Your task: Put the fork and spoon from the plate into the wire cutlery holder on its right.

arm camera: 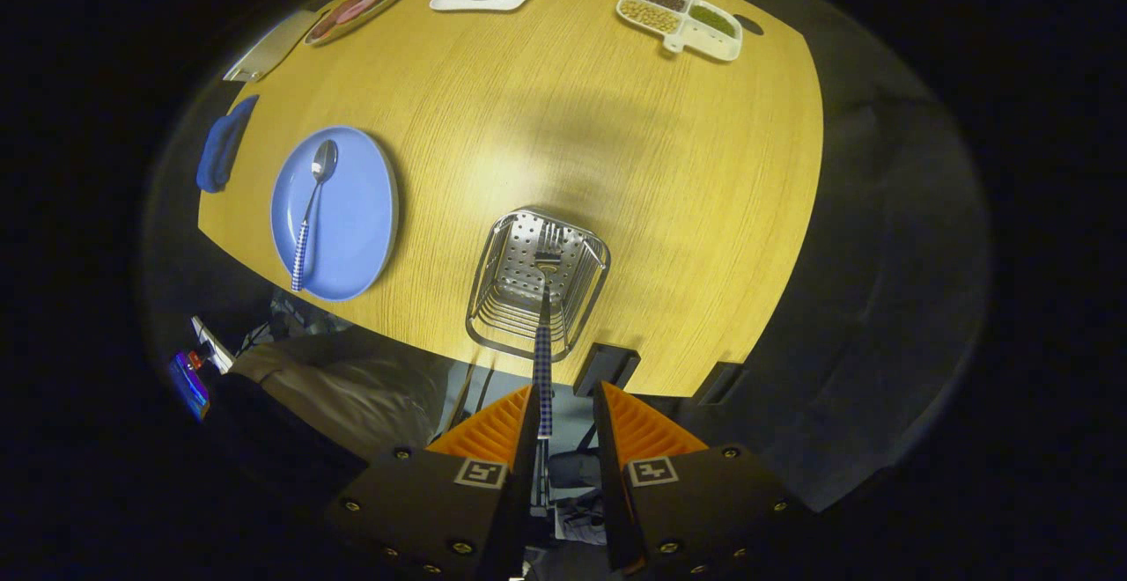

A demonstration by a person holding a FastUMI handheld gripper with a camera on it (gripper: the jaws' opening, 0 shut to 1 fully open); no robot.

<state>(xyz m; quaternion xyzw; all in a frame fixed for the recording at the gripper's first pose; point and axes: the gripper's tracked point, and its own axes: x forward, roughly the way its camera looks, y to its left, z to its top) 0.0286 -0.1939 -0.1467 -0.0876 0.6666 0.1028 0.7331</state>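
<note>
Steel holder: the wire cutlery holder [537, 282] is sitting just ahead of my fingers, on the wooden table [669, 211].
Grip: my gripper [563, 409] is standing part-open; the fork [544, 334] is leaning on the left finger, tines inside the holder.
Doing: I am judging the fork wants a straight release.
Remaining: the spoon [310, 211] is lying on the blue plate [352, 238], left of the holder.
Beyond holder: a divided snack tray [680, 19] is sitting well clear.

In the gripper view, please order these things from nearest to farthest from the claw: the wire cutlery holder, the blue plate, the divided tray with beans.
The claw stands open, the fork lying against one finger.
1. Wire cutlery holder: just ahead of the fingers, with the fork's head in it.
2. Blue plate: left of the holder, carrying the spoon.
3. Divided tray: far across the table.
</note>
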